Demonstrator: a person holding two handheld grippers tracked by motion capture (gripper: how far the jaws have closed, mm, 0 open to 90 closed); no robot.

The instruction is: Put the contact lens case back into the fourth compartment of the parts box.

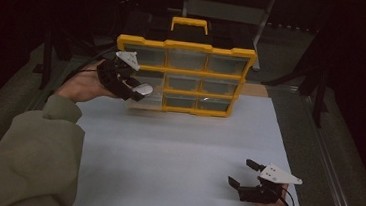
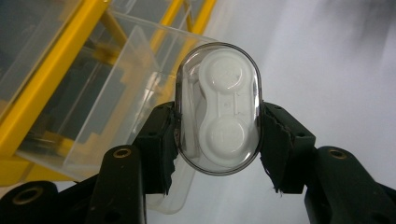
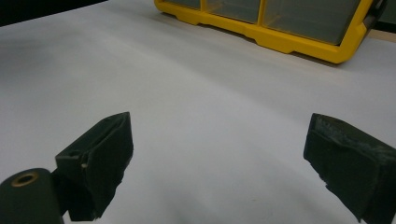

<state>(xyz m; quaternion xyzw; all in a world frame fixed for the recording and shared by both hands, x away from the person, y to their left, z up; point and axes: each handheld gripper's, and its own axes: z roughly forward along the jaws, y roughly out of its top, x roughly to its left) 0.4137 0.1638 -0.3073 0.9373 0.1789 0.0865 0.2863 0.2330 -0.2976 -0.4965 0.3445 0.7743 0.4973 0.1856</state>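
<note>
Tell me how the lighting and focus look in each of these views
High view: dim, the room behind black, glare on the organizer's clear drawer fronts. Left gripper view: bright, the lens case sharp between the pads, the pulled-out drawer softer. Right gripper view: evenly lit, the near jaws slightly blurred over the white table.

We see a white sheet (image 1: 180, 163) spread over the table, and a strip of brown tabletop (image 1: 253, 90) shows past its far right edge. Beyond the table, in the dark, we make out a grey metal frame (image 1: 224, 9) with slanted legs. Dark upright posts (image 1: 48, 53) stand to the left and to the right (image 1: 318, 102) of the table, on a grey floor (image 1: 347, 147).
</note>
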